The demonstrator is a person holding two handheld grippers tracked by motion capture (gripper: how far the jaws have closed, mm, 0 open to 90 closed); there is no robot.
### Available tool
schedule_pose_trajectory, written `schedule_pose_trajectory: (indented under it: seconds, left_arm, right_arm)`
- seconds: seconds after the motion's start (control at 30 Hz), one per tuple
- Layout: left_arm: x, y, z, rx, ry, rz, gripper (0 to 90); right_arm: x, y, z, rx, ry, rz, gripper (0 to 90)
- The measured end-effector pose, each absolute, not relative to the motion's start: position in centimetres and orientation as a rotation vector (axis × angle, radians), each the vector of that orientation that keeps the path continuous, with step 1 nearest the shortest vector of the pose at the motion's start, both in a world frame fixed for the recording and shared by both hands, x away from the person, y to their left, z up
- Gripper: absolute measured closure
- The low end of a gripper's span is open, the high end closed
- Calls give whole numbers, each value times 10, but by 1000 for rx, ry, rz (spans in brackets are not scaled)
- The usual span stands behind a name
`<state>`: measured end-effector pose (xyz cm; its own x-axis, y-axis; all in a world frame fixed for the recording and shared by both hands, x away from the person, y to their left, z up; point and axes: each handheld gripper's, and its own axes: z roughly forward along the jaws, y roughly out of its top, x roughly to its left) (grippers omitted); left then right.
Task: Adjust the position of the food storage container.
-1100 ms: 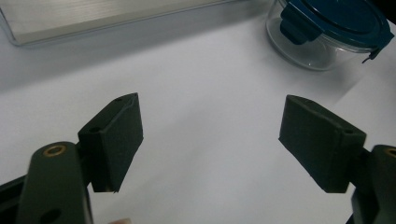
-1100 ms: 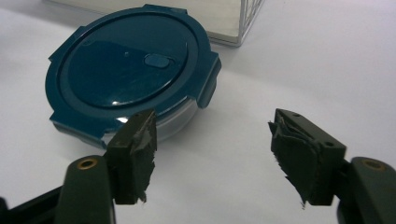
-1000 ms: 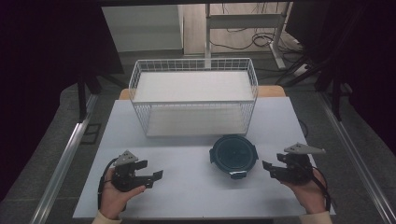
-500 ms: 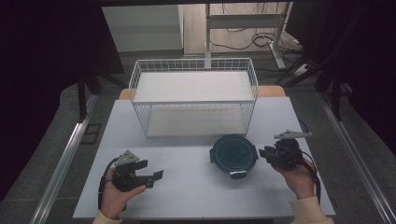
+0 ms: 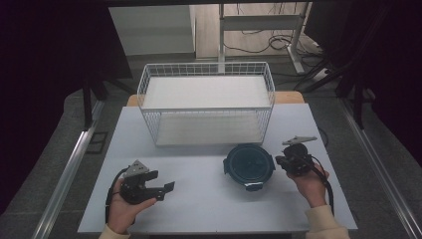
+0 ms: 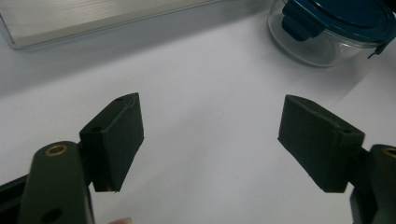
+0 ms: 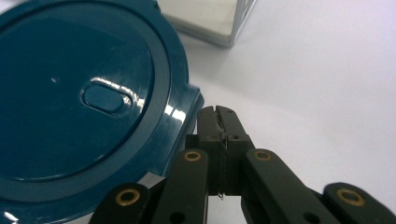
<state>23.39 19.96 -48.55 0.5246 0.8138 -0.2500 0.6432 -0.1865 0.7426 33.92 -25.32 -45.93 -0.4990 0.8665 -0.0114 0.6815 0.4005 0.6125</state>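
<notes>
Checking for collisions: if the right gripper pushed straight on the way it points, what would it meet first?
Probably the side latch of the teal-lidded glass container. The right gripper, its jaws just closed on nothing, sits right beside that lid edge; whether it already touches is unclear.

A lab or test room, this one — not a home. A plain white table [image 5: 209,199] sits alone in a dark space, boxed in by black curtains [image 5: 50,74] on both sides. Metal rails [image 5: 69,169] run along the grey carpeted floor either side of it. Beyond the table stands a white-legged desk frame [image 5: 259,30], loose cables [image 5: 259,47] trailing on the pale wood flooring beneath it — working clutter, not household stuff. On the table, a bare setup: a white wire basket [image 5: 206,102] and a lidded container [image 5: 249,164], laid out like props for a recording rig.
</notes>
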Motion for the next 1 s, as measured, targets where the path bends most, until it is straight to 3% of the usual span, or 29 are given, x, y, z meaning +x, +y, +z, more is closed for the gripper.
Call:
schedule_pose_trajectory:
  seconds: [1.0]
  left_arm:
    - [234,201,-483,1881,1204,278,225]
  right_arm:
    - [328,-235,-462,1307,2418,756,899]
